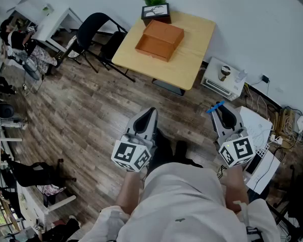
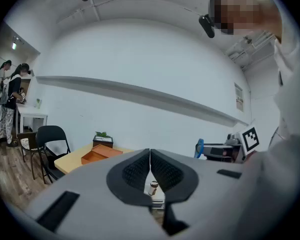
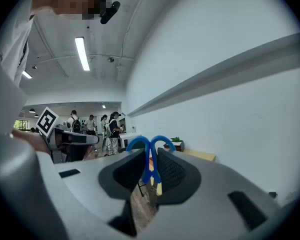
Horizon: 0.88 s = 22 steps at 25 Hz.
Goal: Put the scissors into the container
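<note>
**Head view.** The person stands on a dark plank floor (image 1: 91, 110), and a broad stretch of it lies between them and a pale wooden table (image 1: 192, 59) set against the white wall (image 1: 252, 19). On the table sits the container (image 1: 159, 39), a flat-sided, orange, rectangular box, well apart from both grippers. A potted plant (image 1: 155, 8) in a dark square pot stands just behind it at the table's far edge. A black folding chair (image 1: 93, 34) flanks the table's left edge. A white unit (image 1: 222, 77) on the floor flanks its right. The left gripper (image 1: 147, 116) and the right gripper (image 1: 223, 111) are held out level, well apart. The blue scissors (image 1: 215, 107) jut from the right one's tips.

**Left gripper view.** The left gripper's (image 2: 150, 156) ribbed black pads meet at the tips, with nothing held between them. Beyond them are the table (image 2: 70, 160), the container (image 2: 97, 154) and the chair (image 2: 52, 139). The scissors (image 2: 199, 148) show to the right.

**Right gripper view.** The right gripper (image 3: 151, 159) is clamped on the scissors (image 3: 150, 149). The rounded blue handle loops rise above the textured pads, and a pale part hangs below. The wall (image 3: 230, 109) runs close on the right, with the table's (image 3: 200, 155) edge ahead.
</note>
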Tool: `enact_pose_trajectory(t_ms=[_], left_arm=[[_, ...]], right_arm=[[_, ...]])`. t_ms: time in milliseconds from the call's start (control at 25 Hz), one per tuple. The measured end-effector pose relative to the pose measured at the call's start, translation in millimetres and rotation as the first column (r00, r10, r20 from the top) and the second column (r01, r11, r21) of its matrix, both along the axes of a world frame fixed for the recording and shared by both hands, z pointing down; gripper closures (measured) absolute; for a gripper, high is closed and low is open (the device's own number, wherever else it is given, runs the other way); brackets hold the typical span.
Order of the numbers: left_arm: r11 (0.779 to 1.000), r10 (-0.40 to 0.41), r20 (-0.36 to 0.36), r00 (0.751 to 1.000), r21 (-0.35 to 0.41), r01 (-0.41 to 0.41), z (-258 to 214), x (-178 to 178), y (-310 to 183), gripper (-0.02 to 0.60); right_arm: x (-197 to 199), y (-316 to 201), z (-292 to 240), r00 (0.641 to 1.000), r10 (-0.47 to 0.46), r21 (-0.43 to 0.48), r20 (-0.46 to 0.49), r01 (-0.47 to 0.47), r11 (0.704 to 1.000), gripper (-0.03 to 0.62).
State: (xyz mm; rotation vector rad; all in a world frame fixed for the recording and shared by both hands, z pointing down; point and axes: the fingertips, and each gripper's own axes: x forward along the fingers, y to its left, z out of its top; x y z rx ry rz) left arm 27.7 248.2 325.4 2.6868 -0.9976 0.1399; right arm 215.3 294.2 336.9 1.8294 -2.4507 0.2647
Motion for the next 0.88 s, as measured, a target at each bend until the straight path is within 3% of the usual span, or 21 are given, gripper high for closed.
enact_pose_trajectory(t_ms=[440,880], left_arm=[[1.000,-0.030,-0.001,1.000,-0.006,0.030,2,-20,15,0.574],[0.999,-0.025,-0.013,1.000,-0.029,0.025,14,-35,-24,0.574]], right_arm=[[-2,11,9,0.999,0.037,-0.029,0.026,-0.036,0.999,0.515],[-21,-29,13,0.998,0.001,-0.020,0.059,0.000,1.000,0.514]])
